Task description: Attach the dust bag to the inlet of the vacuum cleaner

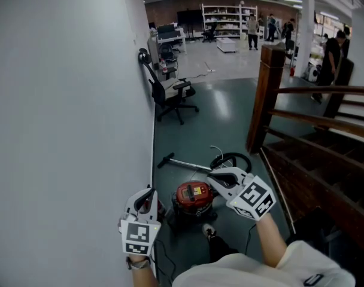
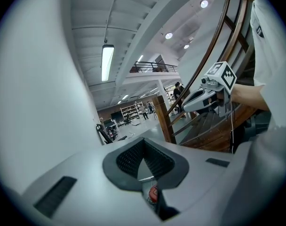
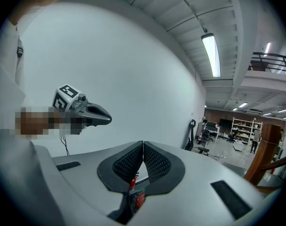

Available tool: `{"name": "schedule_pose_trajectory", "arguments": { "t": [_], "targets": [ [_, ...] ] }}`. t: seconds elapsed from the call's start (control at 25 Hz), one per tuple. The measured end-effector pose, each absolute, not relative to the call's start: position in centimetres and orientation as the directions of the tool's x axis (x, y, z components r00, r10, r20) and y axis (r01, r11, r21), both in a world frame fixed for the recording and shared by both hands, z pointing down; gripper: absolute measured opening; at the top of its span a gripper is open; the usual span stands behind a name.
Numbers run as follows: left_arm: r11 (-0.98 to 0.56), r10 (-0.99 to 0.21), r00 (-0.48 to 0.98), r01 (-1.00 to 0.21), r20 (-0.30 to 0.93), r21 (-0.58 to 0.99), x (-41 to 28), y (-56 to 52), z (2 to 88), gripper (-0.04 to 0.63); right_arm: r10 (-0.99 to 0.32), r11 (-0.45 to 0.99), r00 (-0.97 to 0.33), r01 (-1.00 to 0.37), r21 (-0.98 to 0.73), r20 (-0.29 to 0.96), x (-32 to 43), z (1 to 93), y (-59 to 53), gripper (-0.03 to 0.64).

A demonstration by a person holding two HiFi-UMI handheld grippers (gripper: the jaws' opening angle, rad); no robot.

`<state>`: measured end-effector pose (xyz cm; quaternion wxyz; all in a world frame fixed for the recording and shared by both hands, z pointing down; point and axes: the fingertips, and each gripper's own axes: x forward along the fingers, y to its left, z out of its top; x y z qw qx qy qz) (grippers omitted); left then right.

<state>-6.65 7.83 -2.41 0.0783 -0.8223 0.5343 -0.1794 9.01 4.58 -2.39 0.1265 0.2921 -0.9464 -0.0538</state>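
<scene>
Two grippers are held up at the bottom of the head view, the left gripper (image 1: 149, 192) beside a white wall (image 1: 68, 100) and the right gripper (image 1: 214, 176) a little higher toward the centre. Between and below them, a red vacuum cleaner (image 1: 193, 197) stands on the dark green floor (image 1: 224, 118). Its black hose (image 1: 233, 159) is looped just behind it and its wand (image 1: 185, 164) lies toward the wall. Farther up the frame are an office chair (image 1: 173, 94) against the wall and a wooden stair post (image 1: 266, 94) at the right. The left gripper view shows its ribbed pads (image 2: 131, 159) meeting at the tips with nothing between them. The other gripper hangs at the upper right against the stair rail. The right gripper view shows its pads (image 3: 157, 164) likewise pressed together and empty, with the left gripper at the left before the bare wall.
</scene>
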Motion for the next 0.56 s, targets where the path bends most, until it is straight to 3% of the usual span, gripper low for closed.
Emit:
{"name": "schedule_pose_trajectory", "arguments": {
  "t": [0.56],
  "targets": [
    [-0.422, -0.906, 0.374, -0.846, 0.201, -0.326, -6.79, 8.25, -3.13, 0.002, -0.568, 0.823, -0.795, -0.539, 0.181, 0.215, 8.92, -2.80, 5.10, 0.031]
  ]
}}
